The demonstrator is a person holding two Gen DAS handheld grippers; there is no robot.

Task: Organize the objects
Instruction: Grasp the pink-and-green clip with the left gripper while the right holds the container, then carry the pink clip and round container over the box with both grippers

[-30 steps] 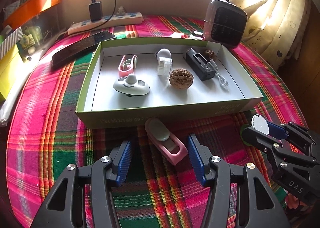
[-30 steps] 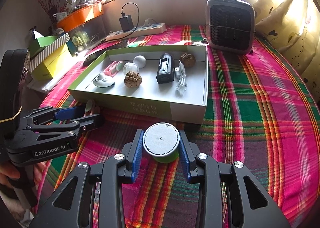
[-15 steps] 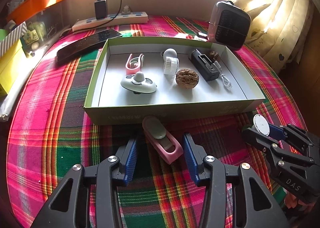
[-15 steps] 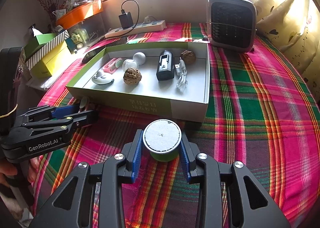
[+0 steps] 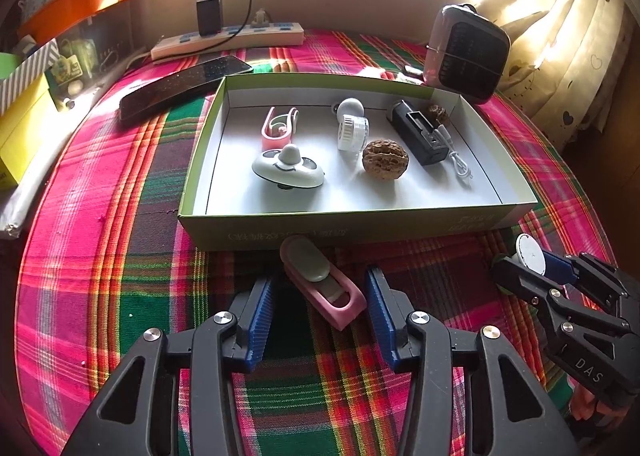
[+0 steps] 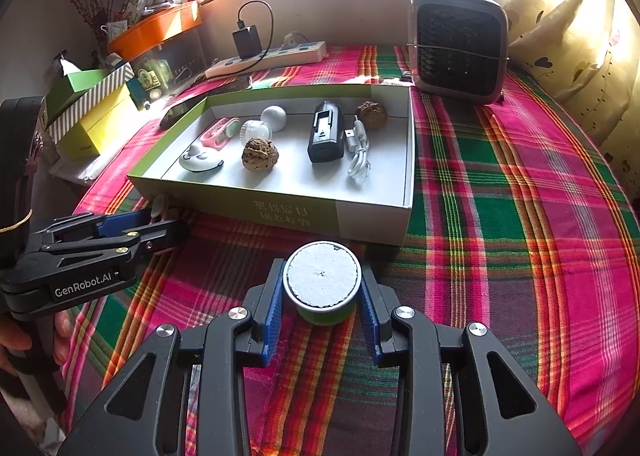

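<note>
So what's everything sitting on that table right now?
box: one, green outside and white inside, middle of the table
walnuts: two, brown, in the box
black holder: one, in the box, white cable beside it
white gadgets: three, in the box
pink clip: one, back left of the box
pink case: one, on the cloth in front of the box
round tin: one, green with a white top, in front of the box
heater: one, grey, back right
power strip: one, cream, by the wall
left gripper: black, blue pads either side of the pink case, jaws just closing, not touching
right gripper: black, clamped on the round tin
</note>
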